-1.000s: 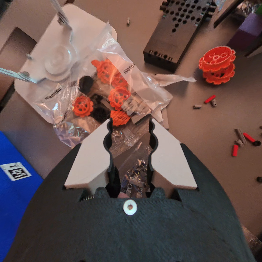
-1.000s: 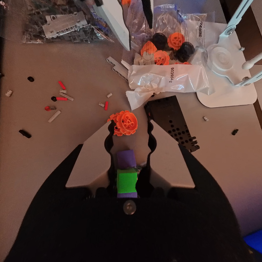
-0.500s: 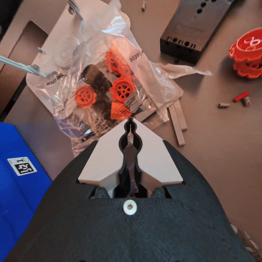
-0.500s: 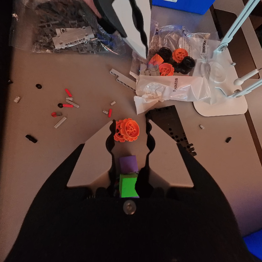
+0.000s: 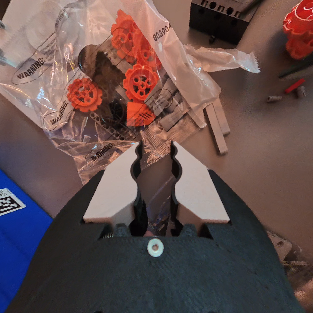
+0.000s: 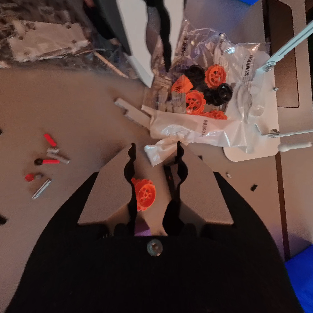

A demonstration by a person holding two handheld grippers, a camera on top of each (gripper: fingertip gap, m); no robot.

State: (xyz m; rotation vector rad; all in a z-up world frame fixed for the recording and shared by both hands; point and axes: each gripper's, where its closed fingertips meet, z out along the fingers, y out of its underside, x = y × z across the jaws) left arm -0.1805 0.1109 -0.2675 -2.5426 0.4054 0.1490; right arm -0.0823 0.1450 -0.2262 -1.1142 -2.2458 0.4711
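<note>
Inside, clear bag shows three orange gears.

Grey-brown table carries clear bag of orange and black wheels, grey beams beside it, black perforated block, loose orange wheels, scattered red and grey pins, white stand base.

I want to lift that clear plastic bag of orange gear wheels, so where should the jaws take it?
Probably at the flat, empty corner of the clear plastic bag between the open left gripper jaws, approached from this near side: thin film there, the bulky orange gear wheels farther in.
</note>
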